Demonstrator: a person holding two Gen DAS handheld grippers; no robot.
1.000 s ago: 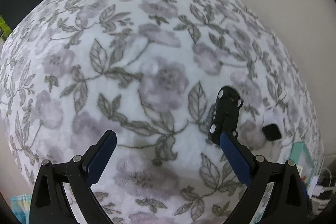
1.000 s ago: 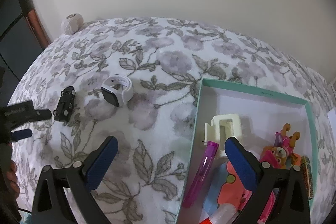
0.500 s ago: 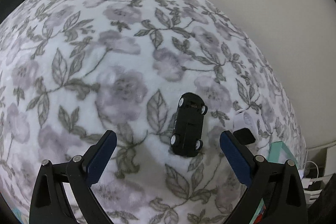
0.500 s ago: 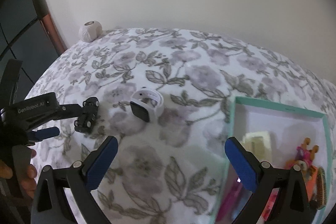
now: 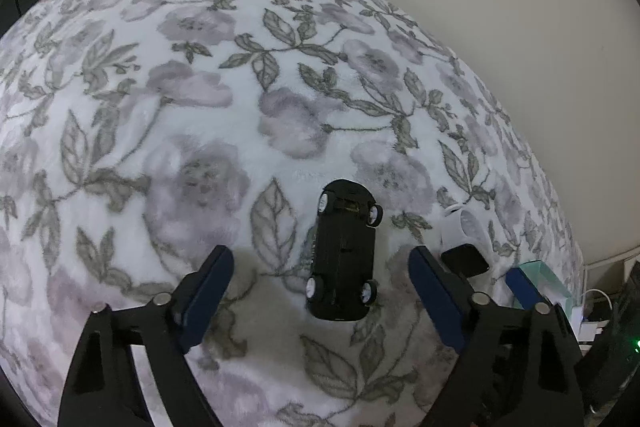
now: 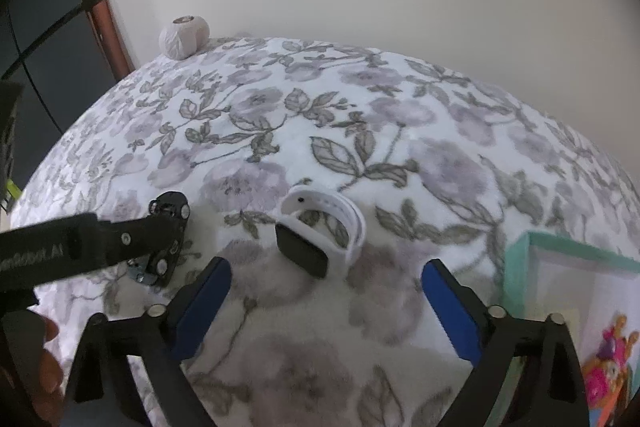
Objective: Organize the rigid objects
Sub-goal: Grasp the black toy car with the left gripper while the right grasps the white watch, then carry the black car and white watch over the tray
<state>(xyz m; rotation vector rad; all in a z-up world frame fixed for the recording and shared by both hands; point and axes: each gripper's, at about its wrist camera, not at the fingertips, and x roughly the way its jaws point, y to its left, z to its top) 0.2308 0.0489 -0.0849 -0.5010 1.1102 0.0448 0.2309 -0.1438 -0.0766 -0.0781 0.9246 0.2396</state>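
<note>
A black toy car [image 5: 344,255] lies wheels-up on the floral blanket [image 5: 200,107], between the blue fingers of my left gripper [image 5: 320,261]. The jaws are closing, with a gap on both sides of the car. A white-strapped smartwatch [image 6: 332,223] with a black face rests just ahead of my right gripper [image 6: 326,269]. Those jaws are closing too and touch nothing. In the right wrist view the left gripper's finger [image 6: 132,231] covers part of the car [image 6: 168,203]. The watch [image 5: 464,231] also shows to the right of the car in the left wrist view.
A teal box [image 6: 560,251] holding colourful toys [image 6: 612,355] stands to the right of the watch. A pale ball of yarn [image 6: 184,37] sits at the blanket's far edge by the wall. A person's hand [image 6: 44,367] grips the left tool. Cables lie off the blanket at right [image 5: 592,311].
The left gripper shifted so the car, once by its right finger, now sits between both. The right gripper swung left from the box to the watch. Both jaws have narrowed slightly.
</note>
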